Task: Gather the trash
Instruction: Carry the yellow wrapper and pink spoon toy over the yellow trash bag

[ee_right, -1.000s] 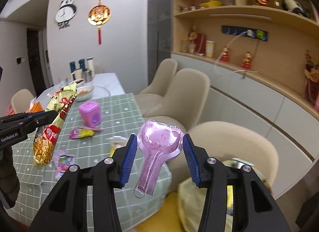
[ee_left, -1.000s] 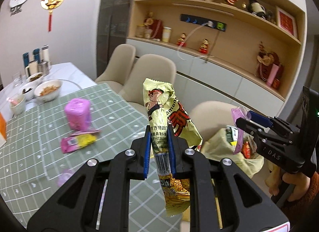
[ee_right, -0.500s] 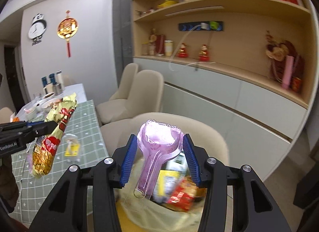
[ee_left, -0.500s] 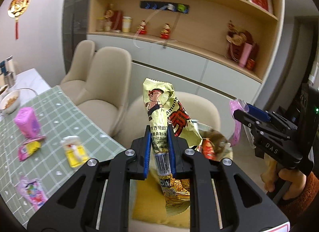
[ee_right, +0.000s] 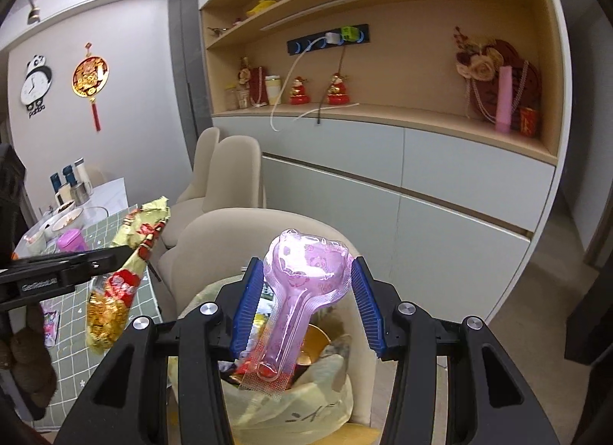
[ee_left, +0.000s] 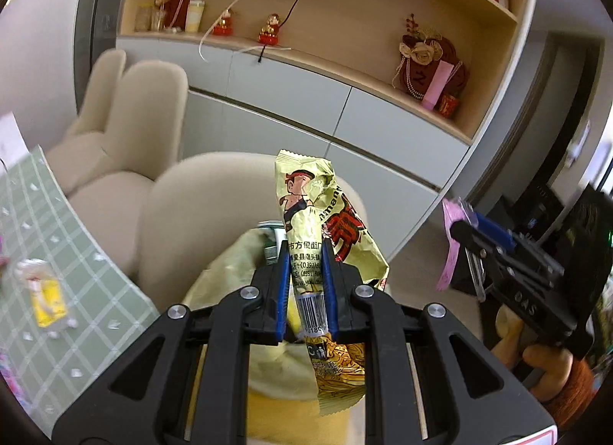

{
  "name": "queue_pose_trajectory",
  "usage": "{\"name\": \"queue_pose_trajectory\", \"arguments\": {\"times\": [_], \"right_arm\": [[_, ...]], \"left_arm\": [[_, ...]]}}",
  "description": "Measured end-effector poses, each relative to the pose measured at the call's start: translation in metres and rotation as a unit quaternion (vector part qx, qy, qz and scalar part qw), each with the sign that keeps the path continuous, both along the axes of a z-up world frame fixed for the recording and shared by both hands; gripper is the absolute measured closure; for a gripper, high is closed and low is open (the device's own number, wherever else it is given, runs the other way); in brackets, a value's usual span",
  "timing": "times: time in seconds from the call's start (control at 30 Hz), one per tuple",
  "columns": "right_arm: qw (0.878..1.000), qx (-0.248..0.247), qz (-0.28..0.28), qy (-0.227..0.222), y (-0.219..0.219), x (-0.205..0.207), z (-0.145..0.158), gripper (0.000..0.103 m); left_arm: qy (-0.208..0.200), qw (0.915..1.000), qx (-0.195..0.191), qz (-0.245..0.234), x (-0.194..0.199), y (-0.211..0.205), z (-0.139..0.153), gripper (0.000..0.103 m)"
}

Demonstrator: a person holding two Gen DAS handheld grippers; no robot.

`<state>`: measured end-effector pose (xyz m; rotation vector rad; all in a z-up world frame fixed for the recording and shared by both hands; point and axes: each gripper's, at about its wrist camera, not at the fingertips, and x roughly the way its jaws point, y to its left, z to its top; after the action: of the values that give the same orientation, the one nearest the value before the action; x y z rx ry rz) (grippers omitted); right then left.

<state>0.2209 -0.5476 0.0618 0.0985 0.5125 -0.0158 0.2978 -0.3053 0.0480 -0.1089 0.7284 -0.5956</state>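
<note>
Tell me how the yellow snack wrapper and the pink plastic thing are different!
The yellow snack wrapper is crinkly, printed foil with a cartoon boy; the pink plastic pack is smooth, see-through and spoon-shaped. The wrapper is pinched tight in the left tongs, while the pink pack's wide head sits between the right tongs, spread far wider. Both are held above the yellow trash bag.

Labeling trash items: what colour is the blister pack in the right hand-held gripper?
Translucent pink blister pack, clearest in the right wrist view.
</note>
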Motion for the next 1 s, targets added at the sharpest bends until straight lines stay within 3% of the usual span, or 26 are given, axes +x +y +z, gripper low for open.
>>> {"name": "queue_pose_trajectory", "arguments": {"times": [0.17, 0.33, 0.53, 0.73, 1.0], "right_arm": [[1.000, 0.003, -0.008, 0.001, -0.012, 0.003, -0.007, 0.058], [1.000, 0.010, -0.015, 0.004, -0.021, 0.009, -0.013, 0.058], [1.000, 0.011, -0.017, 0.010, -0.025, 0.015, -0.020, 0.058], [1.000, 0.012, -0.016, 0.018, -0.025, 0.020, -0.026, 0.058], [0.999, 0.013, -0.014, 0.033, -0.019, 0.025, -0.035, 0.058]], "left_arm": [[0.014, 0.9998, -0.013, -0.009, 0.016, -0.016, -0.022, 0.089], [0.021, 0.9997, -0.002, -0.015, 0.032, -0.036, -0.040, 0.089], [0.037, 0.9977, 0.056, -0.011, 0.051, -0.059, -0.070, 0.089], [0.113, 0.9874, 0.106, -0.032, 0.057, -0.070, -0.112, 0.088], [0.131, 0.9752, 0.165, -0.069, 0.057, -0.091, -0.132, 0.088]]}}
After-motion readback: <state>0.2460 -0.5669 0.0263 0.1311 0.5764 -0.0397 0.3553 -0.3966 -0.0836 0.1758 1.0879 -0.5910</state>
